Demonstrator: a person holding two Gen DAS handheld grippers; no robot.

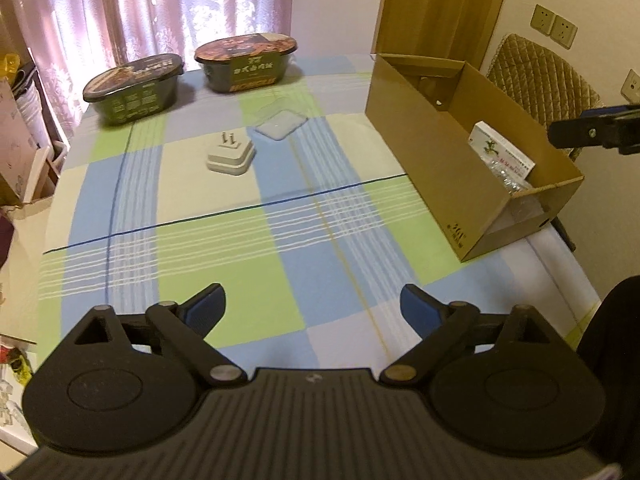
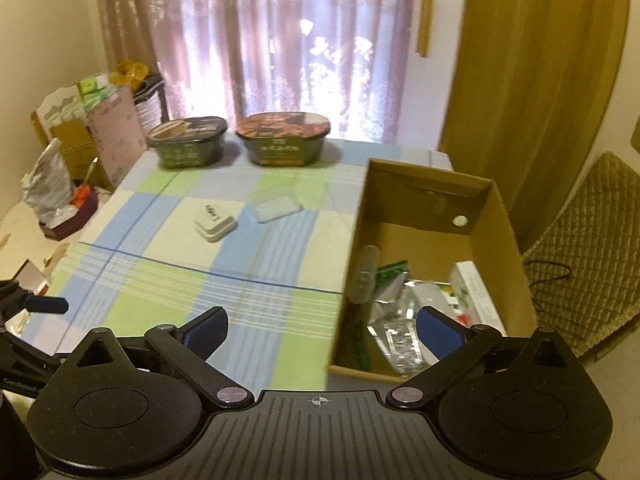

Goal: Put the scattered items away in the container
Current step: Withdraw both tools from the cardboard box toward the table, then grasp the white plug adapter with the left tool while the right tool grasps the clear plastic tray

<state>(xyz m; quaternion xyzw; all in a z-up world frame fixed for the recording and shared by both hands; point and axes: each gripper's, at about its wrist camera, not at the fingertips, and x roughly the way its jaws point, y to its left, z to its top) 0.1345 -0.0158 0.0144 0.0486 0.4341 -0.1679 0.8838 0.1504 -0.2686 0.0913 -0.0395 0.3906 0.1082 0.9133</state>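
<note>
A white plug adapter (image 1: pixel 231 157) (image 2: pixel 215 225) lies on the checked tablecloth, prongs up, with a clear plastic case (image 1: pixel 281 123) (image 2: pixel 277 208) just behind it. Two dark instant-meal bowls (image 1: pixel 134 89) (image 1: pixel 246 62) (image 2: pixel 188 142) (image 2: pixel 283 138) stand at the table's far edge. The cardboard box (image 1: pixel 416 144) (image 2: pixel 424 184) sits on the right and holds a white carton (image 1: pixel 500 151) (image 2: pixel 476 292), foil packets (image 2: pixel 396 332) and a grey item (image 2: pixel 363 276). My left gripper (image 1: pixel 312 308) is open over the near tablecloth. My right gripper (image 2: pixel 322 330) is open over the box's near corner.
Curtains hang behind the table. Boxes and bags (image 2: pixel 80 152) crowd the floor at the left. A quilted chair (image 1: pixel 536 76) (image 2: pixel 592 256) stands right of the box. The tablecloth (image 1: pixel 248 248) spreads between the grippers and the adapter.
</note>
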